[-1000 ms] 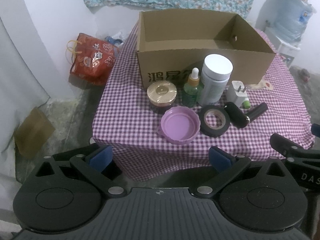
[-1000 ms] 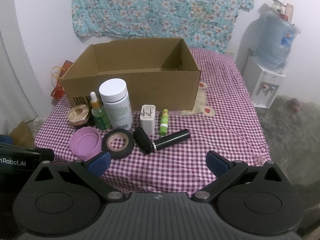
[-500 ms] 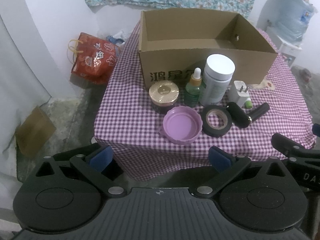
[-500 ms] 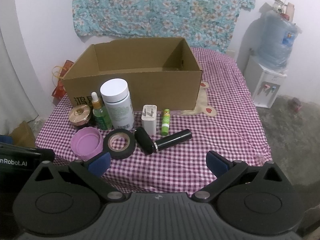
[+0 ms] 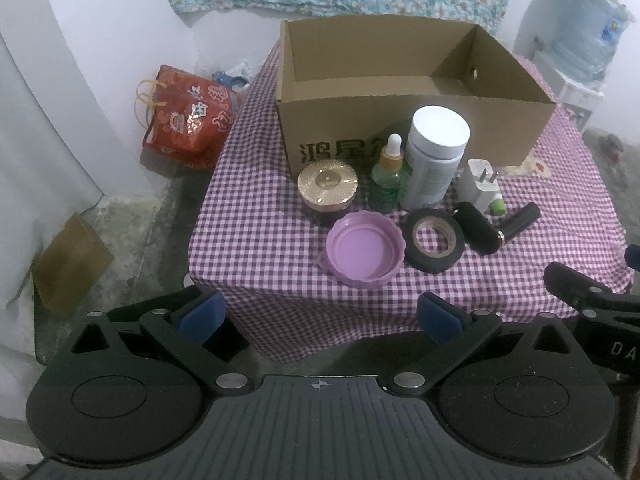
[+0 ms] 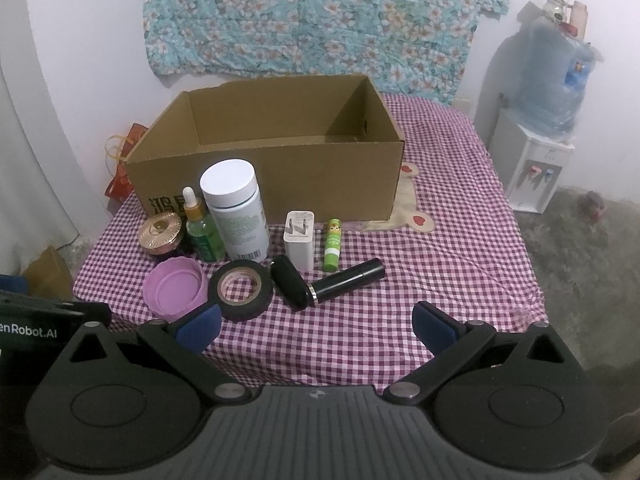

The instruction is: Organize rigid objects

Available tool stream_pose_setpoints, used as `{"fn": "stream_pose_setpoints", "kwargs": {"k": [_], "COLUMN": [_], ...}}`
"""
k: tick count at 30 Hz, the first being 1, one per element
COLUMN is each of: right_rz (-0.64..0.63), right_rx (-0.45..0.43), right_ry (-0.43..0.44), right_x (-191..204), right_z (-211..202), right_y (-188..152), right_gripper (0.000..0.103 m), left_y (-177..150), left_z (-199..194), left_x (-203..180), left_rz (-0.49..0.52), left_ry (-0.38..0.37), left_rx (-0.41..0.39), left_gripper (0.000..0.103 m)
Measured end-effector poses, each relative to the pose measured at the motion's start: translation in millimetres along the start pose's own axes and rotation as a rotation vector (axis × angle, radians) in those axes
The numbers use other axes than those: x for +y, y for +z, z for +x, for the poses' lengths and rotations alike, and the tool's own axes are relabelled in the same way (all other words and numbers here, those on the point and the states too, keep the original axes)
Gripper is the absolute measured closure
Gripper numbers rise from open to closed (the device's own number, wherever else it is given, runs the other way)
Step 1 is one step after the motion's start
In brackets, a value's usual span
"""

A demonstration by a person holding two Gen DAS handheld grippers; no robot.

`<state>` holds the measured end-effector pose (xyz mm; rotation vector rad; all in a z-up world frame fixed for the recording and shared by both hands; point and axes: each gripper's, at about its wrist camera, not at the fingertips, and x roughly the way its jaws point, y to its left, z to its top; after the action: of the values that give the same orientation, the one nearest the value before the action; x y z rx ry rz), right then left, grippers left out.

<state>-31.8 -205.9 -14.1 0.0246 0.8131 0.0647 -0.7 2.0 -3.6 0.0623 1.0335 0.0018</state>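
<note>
Both tongs are held back from the near edge of the table [image 6: 460, 240], which is covered in a purple checked cloth. The left tongs [image 5: 318, 316] stand wide open with nothing between the blue pads, off the near left corner. The right tongs [image 6: 316, 326] are also spread wide and empty, over the near edge.

An open cardboard box [image 6: 332, 184] sits toward the far edge, its opening upward; what shows of its inside is bare. All the small things stand in a cluster in front of the box's near wall, toward the left side of the table. Nearest the left edge is a jar with a gold lid [image 6: 160, 230]. Just beside it stands a green dropper bottle [image 6: 204, 236], and next to that a tall white bottle [image 6: 238, 212] with a white cap, upright. Further right stand a white plug [image 6: 299, 244], prongs up, and a small green tube [image 6: 332, 250], upright.

In the row closer to the near edge lies a purple lid [image 6: 174, 292], hollow side up, touching or almost touching a roll of black tape [image 6: 240, 290] lying flat. Right of the tape lie a black case [image 6: 290, 282] and a black tube [image 6: 348, 280] on their sides, their ends meeting.

Off the table, a red bag [image 5: 186, 124] sits on the floor at left and a water dispenser [image 6: 540, 152] at right.
</note>
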Motion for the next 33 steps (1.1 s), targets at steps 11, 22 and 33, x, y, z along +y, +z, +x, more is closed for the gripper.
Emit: {"fn": "stream_pose_setpoints", "kwargs": {"k": [11,22,33], "right_rz": [0.016,0.059,0.176], "right_rx": [0.01,0.019,-0.023], "right_ry": [0.002,-0.029,-0.074], "right_x": [-3,-17,-55], "right_z": [5,15,20], "right_y": [-1,-4,1], "right_gripper": [0.0,0.0,0.001], "left_y": [0,11,25], "left_z": [9,25,36], "left_x": [-5,-22,-55], "left_rz": [0.003,0.063,0.185], "left_ry": [0.002,-0.058,-0.261], "left_rx": [0.02,-0.014,-0.138], "left_gripper": [0.0,0.0,0.0]}}
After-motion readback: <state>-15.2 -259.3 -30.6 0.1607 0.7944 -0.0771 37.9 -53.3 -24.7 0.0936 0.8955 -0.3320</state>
